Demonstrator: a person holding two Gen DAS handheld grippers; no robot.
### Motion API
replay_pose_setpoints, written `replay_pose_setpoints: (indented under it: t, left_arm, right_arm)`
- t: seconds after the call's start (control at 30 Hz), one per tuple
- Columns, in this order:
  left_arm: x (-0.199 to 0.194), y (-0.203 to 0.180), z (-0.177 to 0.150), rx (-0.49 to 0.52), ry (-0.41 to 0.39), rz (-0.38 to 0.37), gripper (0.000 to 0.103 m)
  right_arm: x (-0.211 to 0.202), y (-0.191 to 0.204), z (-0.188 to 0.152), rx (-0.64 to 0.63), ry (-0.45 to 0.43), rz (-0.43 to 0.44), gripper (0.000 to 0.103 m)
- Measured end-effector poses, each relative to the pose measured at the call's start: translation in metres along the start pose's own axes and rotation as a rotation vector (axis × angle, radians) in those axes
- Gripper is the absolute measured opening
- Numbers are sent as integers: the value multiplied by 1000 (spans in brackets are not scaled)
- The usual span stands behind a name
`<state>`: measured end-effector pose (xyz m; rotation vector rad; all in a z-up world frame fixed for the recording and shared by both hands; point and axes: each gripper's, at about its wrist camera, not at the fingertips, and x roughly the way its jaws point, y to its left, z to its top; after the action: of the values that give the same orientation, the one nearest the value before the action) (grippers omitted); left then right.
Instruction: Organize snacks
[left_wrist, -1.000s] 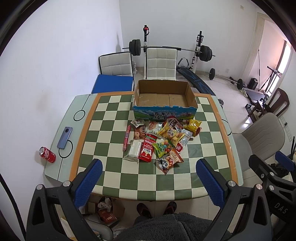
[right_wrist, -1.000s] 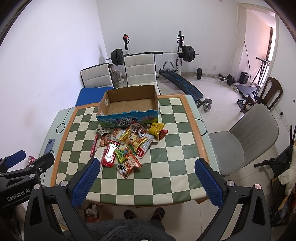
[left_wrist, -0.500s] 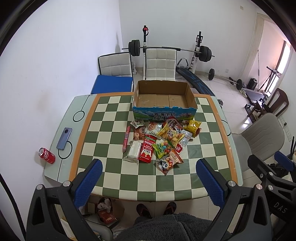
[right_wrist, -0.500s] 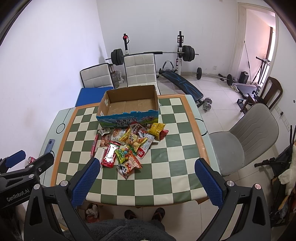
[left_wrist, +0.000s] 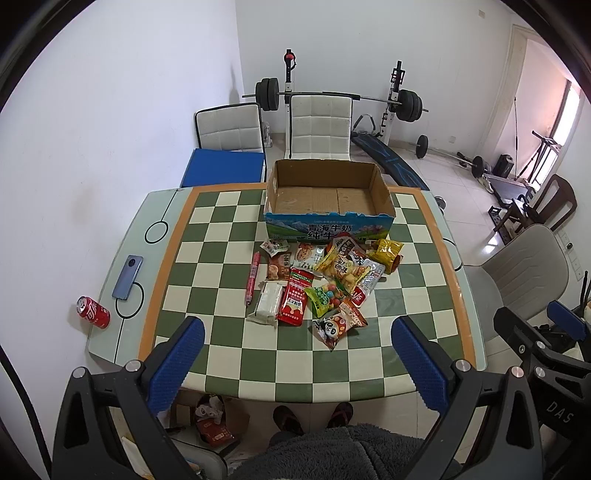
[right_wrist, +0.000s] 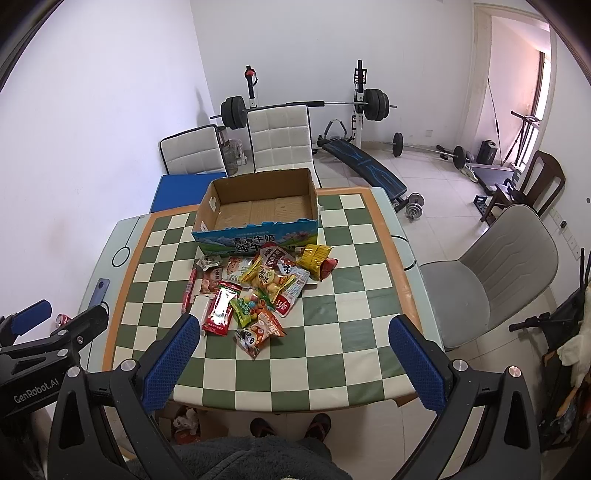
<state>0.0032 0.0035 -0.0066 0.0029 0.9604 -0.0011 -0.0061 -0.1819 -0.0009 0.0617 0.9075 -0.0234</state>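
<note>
On checkered table (left_wrist: 221, 354), snack packets (left_wrist: 325, 280) heaped just before empty box (left_wrist: 327, 199) | left gripper (left_wrist: 297, 363), right gripper (right_wrist: 295, 360) wide open, empty | packets likely light, crinkly, slippery; pinch sealed edge.

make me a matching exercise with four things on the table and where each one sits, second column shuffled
Things:
1. cardboard box
2. red soda can
3. phone
4. panda snack packet

Places:
A. nearest edge of the snack pile, closest to the grippers
B. lying flat on the table's pale left border, beyond the can
C. far side of the table, open and empty, behind the snacks
D. on its side at the table's near left corner

Pairs: 1-C, 2-D, 3-B, 4-A
</note>
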Motion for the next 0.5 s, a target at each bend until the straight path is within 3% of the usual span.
replay_pose_setpoints:
  t: [0.5]
  left_arm:
    - [1, 1, 0, -2, 1, -3, 103]
  right_arm:
    - [2, 1, 1, 0, 2, 0, 103]
